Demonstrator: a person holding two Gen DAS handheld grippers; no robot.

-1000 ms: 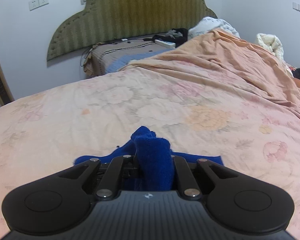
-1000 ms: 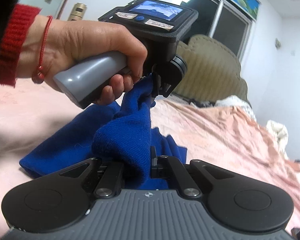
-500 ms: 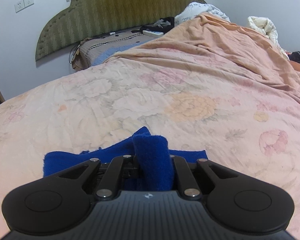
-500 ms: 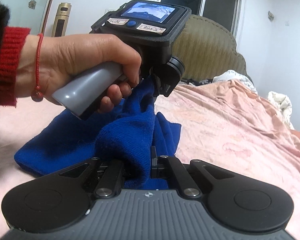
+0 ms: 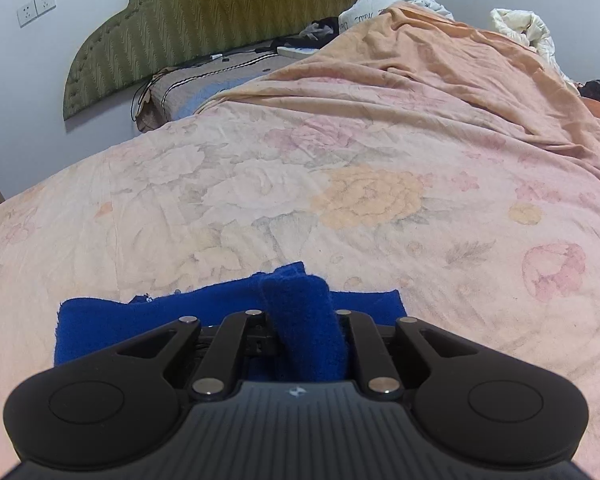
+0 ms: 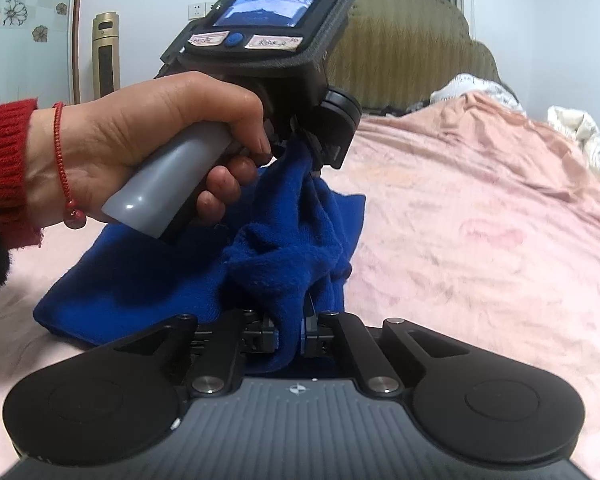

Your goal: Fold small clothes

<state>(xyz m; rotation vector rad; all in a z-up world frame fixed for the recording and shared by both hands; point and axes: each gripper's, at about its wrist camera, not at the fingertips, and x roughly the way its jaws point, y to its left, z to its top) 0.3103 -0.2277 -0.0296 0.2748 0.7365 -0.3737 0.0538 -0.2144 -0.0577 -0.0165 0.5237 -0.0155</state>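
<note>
A small blue knitted garment [image 6: 148, 272] lies partly on the pink floral bedsheet [image 5: 340, 200]. My left gripper [image 5: 300, 320] is shut on a bunched fold of the blue garment [image 5: 304, 332]; the rest spreads flat below it. My right gripper [image 6: 290, 332] is shut on another bunched edge of the same garment. In the right wrist view the left gripper [image 6: 312, 152] is held by a hand above the cloth, lifting one corner. The fingertips are hidden by the fabric.
A green padded headboard [image 5: 204, 20] stands at the far end of the bed. A rumpled peach blanket [image 5: 440, 80] and white bedding [image 5: 524, 28] lie at the far right. A striped pillow [image 5: 204, 84] with cables sits by the headboard. A tall heater [image 6: 106, 56] stands by the wall.
Both grippers have moved lower toward the bed with the garment still held. More of the blue cloth now lies spread flat on the sheet to the left.
</note>
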